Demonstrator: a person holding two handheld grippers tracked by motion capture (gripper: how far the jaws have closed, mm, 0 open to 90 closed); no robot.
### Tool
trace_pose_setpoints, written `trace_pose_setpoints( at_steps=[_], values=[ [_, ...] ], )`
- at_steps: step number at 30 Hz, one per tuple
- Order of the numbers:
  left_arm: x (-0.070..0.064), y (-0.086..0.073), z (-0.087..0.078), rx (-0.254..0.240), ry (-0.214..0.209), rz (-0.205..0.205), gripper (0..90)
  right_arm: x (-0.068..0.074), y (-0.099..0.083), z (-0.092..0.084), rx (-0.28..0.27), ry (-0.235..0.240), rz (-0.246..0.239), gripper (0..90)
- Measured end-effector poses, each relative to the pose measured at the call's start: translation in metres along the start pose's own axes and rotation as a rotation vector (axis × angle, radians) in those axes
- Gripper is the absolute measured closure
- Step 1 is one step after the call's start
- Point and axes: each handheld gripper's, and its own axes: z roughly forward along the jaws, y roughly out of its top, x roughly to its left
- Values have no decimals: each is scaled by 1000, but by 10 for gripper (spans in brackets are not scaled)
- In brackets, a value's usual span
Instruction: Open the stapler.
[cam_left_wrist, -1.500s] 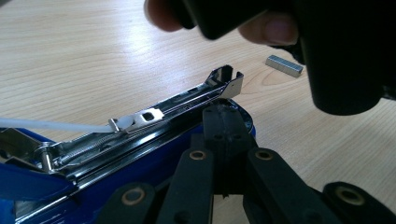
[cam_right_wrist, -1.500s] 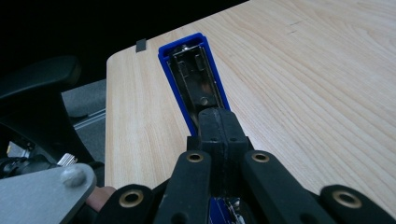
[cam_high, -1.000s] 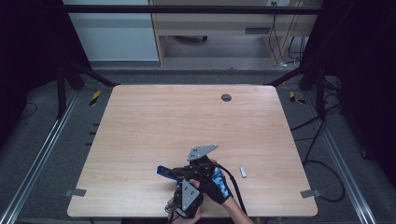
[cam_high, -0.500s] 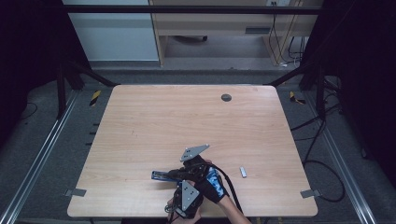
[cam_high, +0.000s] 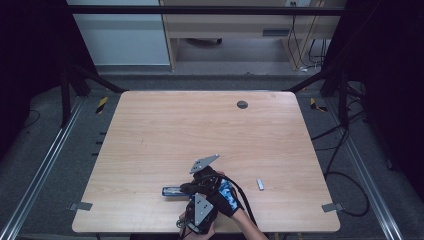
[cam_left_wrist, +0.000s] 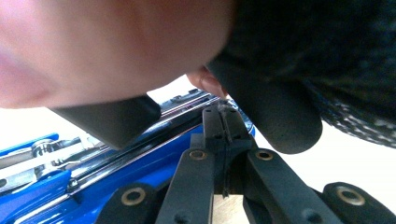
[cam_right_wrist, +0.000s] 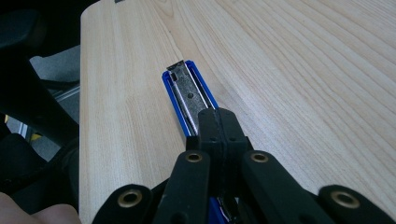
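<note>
The blue plastic stapler with a bare metal staple channel (cam_right_wrist: 189, 95) lies in the lower middle of the high view (cam_high: 172, 191), near the front edge of the pale wooden table (cam_high: 200, 130). Its long axis runs left to right there, the free end pointing to the frame's left. In the right gripper view it runs up the frame, away from the jaws. Our right gripper (cam_right_wrist: 219, 128) has its jaws pressed together over the stapler's near end, we judge to pin it flat. Our left gripper (cam_left_wrist: 224, 126), jaws likewise closed tight, sits against the stapler's blue body, probably steadying it. A small grey metal piece (cam_high: 260, 184) lies apart, to the lower right.
</note>
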Motion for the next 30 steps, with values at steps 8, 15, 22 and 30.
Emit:
trace_pose_setpoints(
  at_steps=[8, 15, 22, 30],
  values=[
    [2, 1, -1, 5, -10, -2, 900, -1, 1, -9, -56, -11, -11, 900],
    [5, 3, -2, 15, -33, -7, 863, -8, -3, -30, -128, -88, 12, 854],
    [11, 16, -10, 18, -69, 1, 815, -20, -7, -64, -218, -205, 60, 807],
    [33, 44, -20, 36, -103, 45, 731, -33, -18, -101, -266, -346, 106, 733]
  ],
)
